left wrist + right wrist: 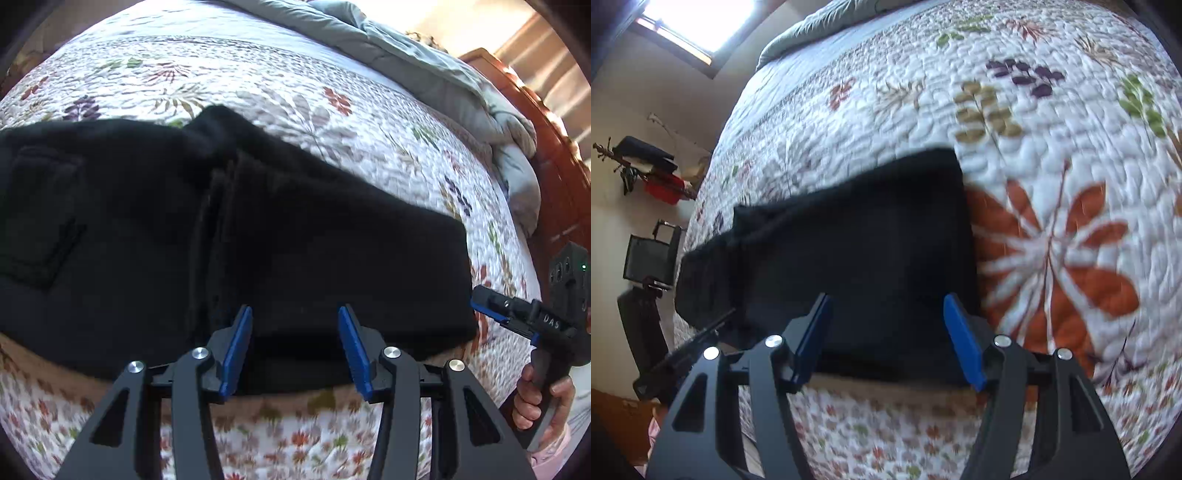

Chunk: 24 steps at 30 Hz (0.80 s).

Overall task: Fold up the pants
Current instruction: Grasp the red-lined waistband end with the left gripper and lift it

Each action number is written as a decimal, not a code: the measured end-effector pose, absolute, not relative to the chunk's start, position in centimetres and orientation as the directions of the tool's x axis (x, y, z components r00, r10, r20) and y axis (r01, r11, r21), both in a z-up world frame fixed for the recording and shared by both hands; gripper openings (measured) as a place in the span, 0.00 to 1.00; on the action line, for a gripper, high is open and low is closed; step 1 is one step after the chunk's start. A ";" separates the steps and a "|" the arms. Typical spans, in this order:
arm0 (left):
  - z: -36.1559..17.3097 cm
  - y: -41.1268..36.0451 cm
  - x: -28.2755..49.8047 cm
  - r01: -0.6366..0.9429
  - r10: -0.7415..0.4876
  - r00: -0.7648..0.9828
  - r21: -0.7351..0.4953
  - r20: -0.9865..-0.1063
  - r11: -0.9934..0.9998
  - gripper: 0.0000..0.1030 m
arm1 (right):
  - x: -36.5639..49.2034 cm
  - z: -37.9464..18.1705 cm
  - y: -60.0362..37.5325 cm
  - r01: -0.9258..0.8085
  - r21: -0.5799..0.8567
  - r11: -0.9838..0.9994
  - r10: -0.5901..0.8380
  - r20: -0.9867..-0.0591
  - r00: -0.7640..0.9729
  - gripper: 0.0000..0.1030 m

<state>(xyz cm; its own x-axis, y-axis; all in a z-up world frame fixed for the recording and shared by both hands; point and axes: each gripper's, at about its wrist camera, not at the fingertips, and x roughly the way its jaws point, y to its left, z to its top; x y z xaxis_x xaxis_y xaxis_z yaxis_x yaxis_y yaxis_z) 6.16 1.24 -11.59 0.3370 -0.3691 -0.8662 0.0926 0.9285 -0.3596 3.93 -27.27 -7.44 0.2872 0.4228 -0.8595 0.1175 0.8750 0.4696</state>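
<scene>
You are working over a bed covered by a white quilt (pixel 332 122) printed with red, green and purple leaves. A grey duvet (pixel 424 62) lies bunched at its far end against a reddish wooden headboard (pixel 554 147). In the right wrist view a bright window (pixel 698 22) sits high on the wall, with a shelf of dark and red things (pixel 653 170) below it. The black pants (pixel 221 236) lie folded along the near edge of the bed, a back pocket showing at the left end. Your left tongs (pixel 295 347) are spread apart just over the near hem, gripping nothing. Your right tongs (pixel 886 339) are likewise spread over the right end of the pants, empty.
</scene>
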 end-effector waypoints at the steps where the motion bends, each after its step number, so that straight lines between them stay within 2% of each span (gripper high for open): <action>1: -11.9 1.2 6.0 0.097 -0.366 0.338 -0.355 -0.867 0.930 0.48 | 3.5 -8.1 -27.2 0.129 0.467 0.875 0.419 -0.864 0.280 0.61; 3: -12.4 1.1 6.3 0.091 -0.369 0.338 -0.360 -0.866 0.928 0.48 | 3.3 -9.1 -27.1 0.137 0.469 0.872 0.418 -0.861 0.290 0.62; 6: -12.5 1.4 6.7 0.080 -0.378 0.327 -0.374 -0.866 0.924 0.48 | 4.0 -9.4 -27.0 0.139 0.492 0.859 0.443 -0.852 0.279 0.71; 11: -11.3 2.6 5.6 0.058 -0.421 0.323 -0.426 -0.848 0.903 0.48 | 3.2 -7.6 -26.7 0.135 0.473 0.871 0.420 -0.857 0.299 0.70; 15: -10.3 6.2 3.5 0.024 -0.389 0.359 -0.408 -0.849 0.913 0.52 | 1.3 -6.0 -26.1 0.115 0.487 0.866 0.429 -0.841 0.331 0.70; 20: -10.3 15.9 1.0 -0.181 -0.303 0.420 -0.407 -0.855 0.895 0.52 | 0.6 -5.7 -24.8 0.079 0.512 0.855 0.459 -0.819 0.344 0.70; 24: -10.9 23.9 0.2 -0.365 -0.246 0.456 -0.432 -0.855 0.825 0.51 | 1.8 -6.4 -23.2 0.066 0.473 0.879 0.430 -0.844 0.320 0.71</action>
